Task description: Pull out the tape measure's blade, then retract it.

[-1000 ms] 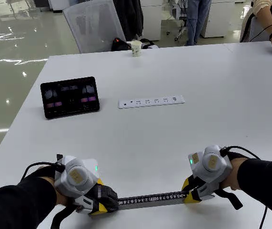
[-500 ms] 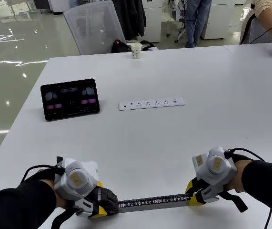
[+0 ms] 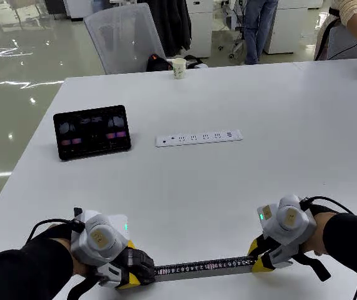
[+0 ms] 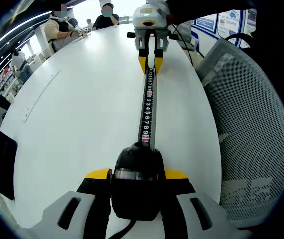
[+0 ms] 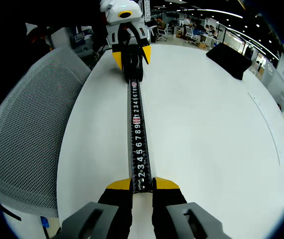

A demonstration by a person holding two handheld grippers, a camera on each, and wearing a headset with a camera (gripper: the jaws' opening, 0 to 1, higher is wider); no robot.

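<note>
We log left gripper (image 3: 130, 260) clamped around tape measure case (image 3: 143, 263) — right gripper (image 3: 256, 256) pinching the blade (image 3: 203, 267) tip, taut above the table (image 3: 228, 181).

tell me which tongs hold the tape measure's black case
The left tongs, clamped around the black case; the right tongs pinch the blade at its free end.

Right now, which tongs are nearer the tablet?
Left. The left tongs, gripping the case, are near the table edge on the side of the tablet; the right tongs, pinching the blade tip, are farther off to the right.
</note>
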